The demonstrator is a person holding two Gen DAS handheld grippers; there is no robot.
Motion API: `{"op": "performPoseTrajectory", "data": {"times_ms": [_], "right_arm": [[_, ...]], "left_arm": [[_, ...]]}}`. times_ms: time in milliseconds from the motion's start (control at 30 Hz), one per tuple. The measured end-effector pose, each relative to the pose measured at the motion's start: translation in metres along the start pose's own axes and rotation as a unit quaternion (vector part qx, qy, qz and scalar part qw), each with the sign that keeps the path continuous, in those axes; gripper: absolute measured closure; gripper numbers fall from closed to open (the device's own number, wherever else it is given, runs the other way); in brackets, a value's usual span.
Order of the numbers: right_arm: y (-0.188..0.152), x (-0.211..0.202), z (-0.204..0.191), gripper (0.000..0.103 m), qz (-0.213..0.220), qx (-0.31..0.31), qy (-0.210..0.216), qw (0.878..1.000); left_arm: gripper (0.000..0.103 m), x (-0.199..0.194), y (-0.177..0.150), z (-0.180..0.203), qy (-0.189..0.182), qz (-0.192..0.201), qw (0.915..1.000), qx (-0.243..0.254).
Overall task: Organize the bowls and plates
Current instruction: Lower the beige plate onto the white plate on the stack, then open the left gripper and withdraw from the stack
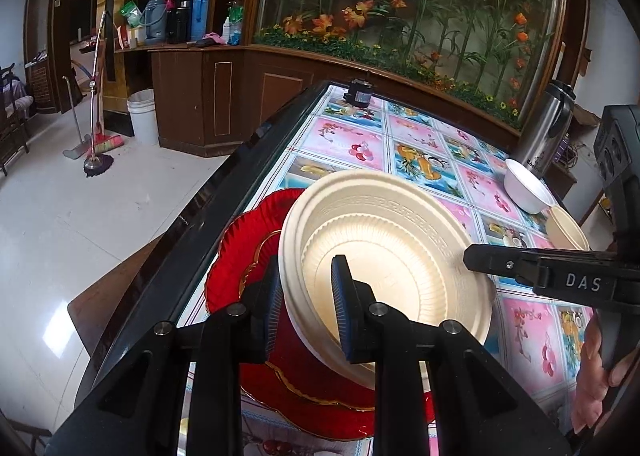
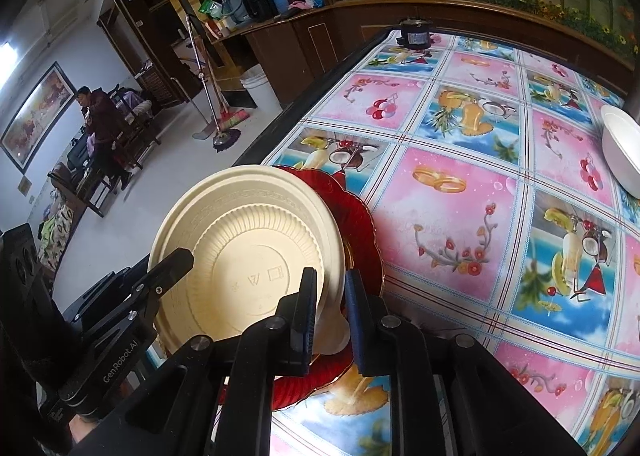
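Note:
A cream plastic plate (image 1: pixel 384 240) is held tilted over a red scalloped plate (image 1: pixel 248 256) that lies on the table near its left edge. My left gripper (image 1: pixel 306 312) is shut on the cream plate's near rim. My right gripper (image 2: pixel 330 320) is shut on the opposite rim of the same cream plate (image 2: pixel 248 260), above the red plate (image 2: pixel 356 224). The right gripper's finger (image 1: pixel 532 266) shows in the left wrist view; the left gripper's finger (image 2: pixel 168 268) shows in the right wrist view.
A white bowl (image 1: pixel 526 186) and a cream bowl (image 1: pixel 568 230) sit at the table's right side, by a steel thermos (image 1: pixel 546 128). The white bowl also shows in the right wrist view (image 2: pixel 622 148). A small black device (image 1: pixel 359 94) stands at the far edge. The table has a fruit-patterned cloth (image 2: pixel 460 192).

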State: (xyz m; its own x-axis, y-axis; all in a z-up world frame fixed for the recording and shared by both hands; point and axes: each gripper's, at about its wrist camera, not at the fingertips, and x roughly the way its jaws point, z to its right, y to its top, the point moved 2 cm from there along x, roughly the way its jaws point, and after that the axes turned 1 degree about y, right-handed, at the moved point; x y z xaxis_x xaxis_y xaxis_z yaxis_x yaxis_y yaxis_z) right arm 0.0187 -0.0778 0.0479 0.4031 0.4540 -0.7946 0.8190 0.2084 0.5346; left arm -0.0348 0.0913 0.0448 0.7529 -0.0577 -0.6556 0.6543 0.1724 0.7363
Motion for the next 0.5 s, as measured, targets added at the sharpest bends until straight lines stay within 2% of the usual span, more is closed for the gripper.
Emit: {"op": "performPoseTrajectory", "data": {"times_ms": [67, 133, 167, 200, 367, 500], "right_arm": [[0.0, -0.003, 0.002, 0.086, 0.005, 0.003, 0.006, 1.0], [-0.001, -0.008, 0.004, 0.086, 0.011, 0.007, 0.011, 1.0], [-0.001, -0.01, 0.005, 0.086, 0.014, 0.009, 0.014, 1.0], [-0.001, -0.012, 0.007, 0.086, 0.017, 0.01, 0.016, 1.0], [-0.004, -0.031, 0.017, 0.086, 0.04, 0.02, 0.022, 0.999], [-0.008, -0.044, 0.037, 0.084, 0.051, 0.041, 0.028, 0.997]], "left_arm": [[0.078, -0.002, 0.001, -0.001, 0.001, 0.001, 1.0, -0.002], [0.069, -0.005, 0.001, -0.004, 0.006, 0.003, 1.0, -0.005], [0.055, -0.006, 0.001, -0.004, 0.007, 0.005, 0.9999, -0.005], [0.046, -0.009, 0.001, -0.005, 0.01, 0.012, 0.9999, -0.007], [0.045, -0.024, 0.008, -0.004, 0.023, 0.037, 0.999, -0.011], [0.045, -0.042, 0.013, 0.01, 0.016, 0.061, 0.998, 0.003]]}}
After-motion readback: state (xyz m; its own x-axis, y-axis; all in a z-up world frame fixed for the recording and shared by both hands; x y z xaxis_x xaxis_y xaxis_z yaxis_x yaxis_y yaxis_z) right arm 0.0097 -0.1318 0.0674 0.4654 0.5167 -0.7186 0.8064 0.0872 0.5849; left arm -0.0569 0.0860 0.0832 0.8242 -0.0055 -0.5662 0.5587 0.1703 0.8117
